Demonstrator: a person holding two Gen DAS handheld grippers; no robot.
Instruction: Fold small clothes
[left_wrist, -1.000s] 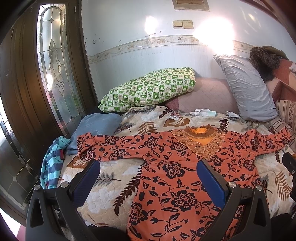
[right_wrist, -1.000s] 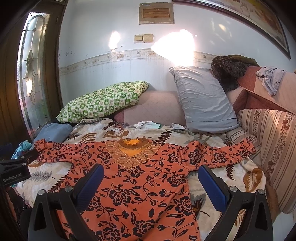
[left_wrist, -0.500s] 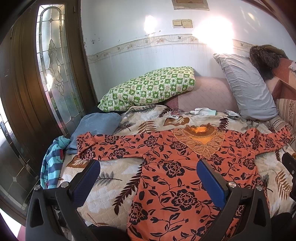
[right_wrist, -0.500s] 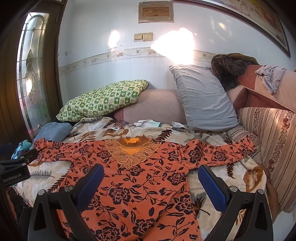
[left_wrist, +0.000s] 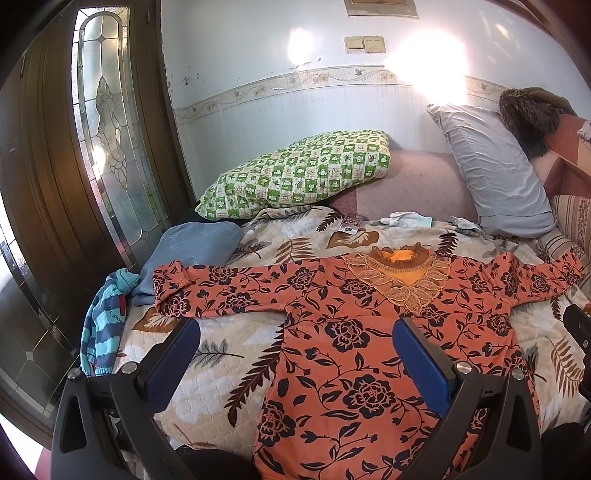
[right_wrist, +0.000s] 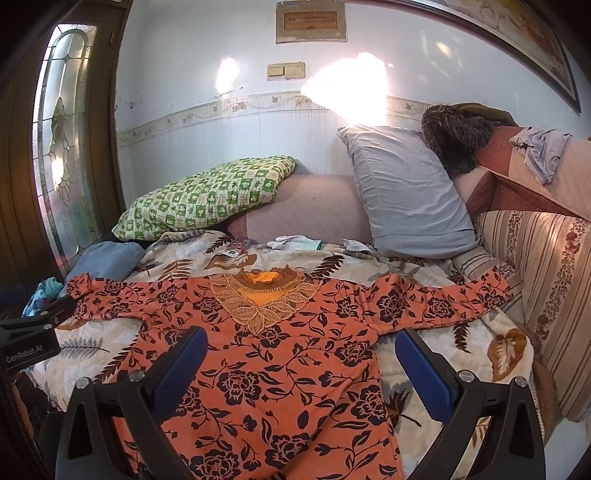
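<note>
Orange cloth with black roses fills the left wrist view: the floral top (left_wrist: 332, 332) lies flat on the leaf-print quilt (left_wrist: 221, 354), front up, both sleeves stretched out sideways and a lace collar at the neck. The left gripper (left_wrist: 295, 350) hangs above its lower half, blue pads spread wide, nothing between them. One pad is over bare quilt just beside the garment's side hem, the other over the chest. A striped blue garment (left_wrist: 107, 325) is bunched at the bed edge near the sleeve cuff, and a green checked pillow (left_wrist: 295, 173) leans by the wall.

From the right wrist view the same floral top (right_wrist: 266, 369) spreads under the right gripper (right_wrist: 299, 365), whose fingers are likewise wide apart and empty. One pad is over the body of the garment, the other over quilt beyond the armpit, below the outstretched sleeve. A grey pillow (right_wrist: 406, 192) stands behind. The left gripper (right_wrist: 29, 339) shows at the frame edge, level with the far cuff.
</note>
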